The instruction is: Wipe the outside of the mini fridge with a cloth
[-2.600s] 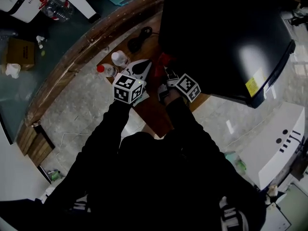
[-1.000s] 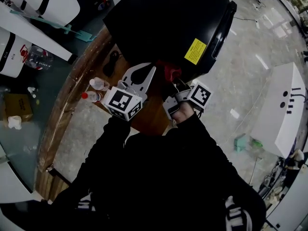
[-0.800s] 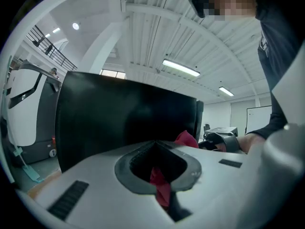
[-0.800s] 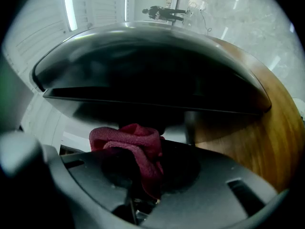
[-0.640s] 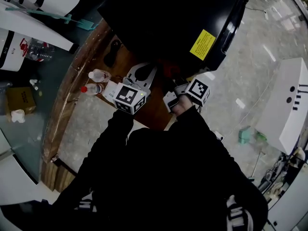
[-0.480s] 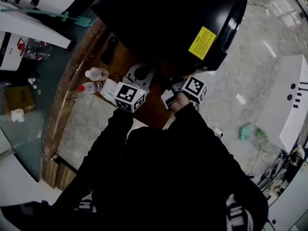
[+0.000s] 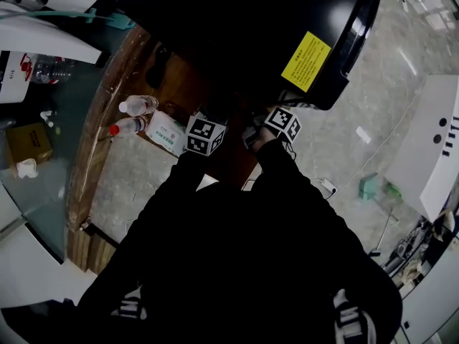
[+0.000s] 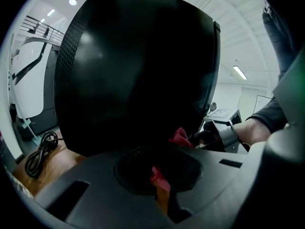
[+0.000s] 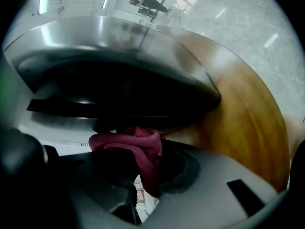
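Note:
The black mini fridge (image 7: 244, 27) stands on a wooden table (image 7: 179, 84) and carries a yellow label (image 7: 310, 61). It fills the left gripper view (image 8: 138, 66). My right gripper (image 9: 125, 152) is shut on a bunched red cloth (image 9: 143, 144), which is pressed against the fridge's lower edge. The left gripper view shows the same cloth (image 8: 180, 137) to the right. My left gripper (image 8: 157, 150) is shut, close to the fridge wall, with a red-orange sliver in its seam. In the head view only the marker cubes (image 7: 206, 135) show; the jaws are lost in shadow.
Two plastic bottles (image 7: 135, 106) and a white packet (image 7: 166, 131) lie on the table left of my left gripper. A black power cord (image 8: 40, 149) is coiled at the fridge's left. The table's curved edge (image 9: 267, 128) runs close on the right; white machines (image 7: 437, 142) stand beyond.
Both grippers have moved in under the fridge's near side. The left gripper's white jaws and the red cloth, plain in the head view before, now sit in shadow there.

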A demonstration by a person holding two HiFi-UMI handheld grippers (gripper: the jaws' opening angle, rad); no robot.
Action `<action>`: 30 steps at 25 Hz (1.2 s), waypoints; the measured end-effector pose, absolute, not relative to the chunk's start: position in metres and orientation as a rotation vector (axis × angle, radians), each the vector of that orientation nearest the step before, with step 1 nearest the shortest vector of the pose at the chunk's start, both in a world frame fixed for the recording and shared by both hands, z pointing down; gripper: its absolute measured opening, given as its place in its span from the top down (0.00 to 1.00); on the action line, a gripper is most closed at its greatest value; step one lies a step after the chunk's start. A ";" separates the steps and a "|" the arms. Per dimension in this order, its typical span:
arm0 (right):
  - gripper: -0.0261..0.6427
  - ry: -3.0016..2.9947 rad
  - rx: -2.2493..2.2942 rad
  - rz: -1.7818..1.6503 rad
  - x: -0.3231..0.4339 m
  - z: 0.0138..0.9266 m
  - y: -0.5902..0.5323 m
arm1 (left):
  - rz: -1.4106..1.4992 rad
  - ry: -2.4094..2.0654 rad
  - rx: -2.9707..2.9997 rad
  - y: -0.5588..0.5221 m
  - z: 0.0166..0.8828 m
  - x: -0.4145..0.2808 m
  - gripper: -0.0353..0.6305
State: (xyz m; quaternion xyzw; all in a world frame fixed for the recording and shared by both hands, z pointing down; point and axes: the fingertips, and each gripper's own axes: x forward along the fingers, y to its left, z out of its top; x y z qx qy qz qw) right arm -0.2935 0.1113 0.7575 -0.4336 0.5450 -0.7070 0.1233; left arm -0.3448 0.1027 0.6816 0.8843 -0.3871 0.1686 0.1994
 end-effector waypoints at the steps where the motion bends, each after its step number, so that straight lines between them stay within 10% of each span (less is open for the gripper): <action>1: 0.83 1.566 -1.280 -2.070 -0.290 0.768 0.113 | 0.482 -1.076 2.466 0.104 0.688 -0.344 0.94; 18: 0.83 1.855 -1.350 -1.908 -0.273 0.757 0.139 | 0.434 -0.996 2.491 0.135 0.662 -0.348 0.94; 30: 0.84 2.752 -1.394 -0.734 -0.297 0.509 0.175 | 0.167 -0.970 2.645 0.200 0.501 -0.375 0.94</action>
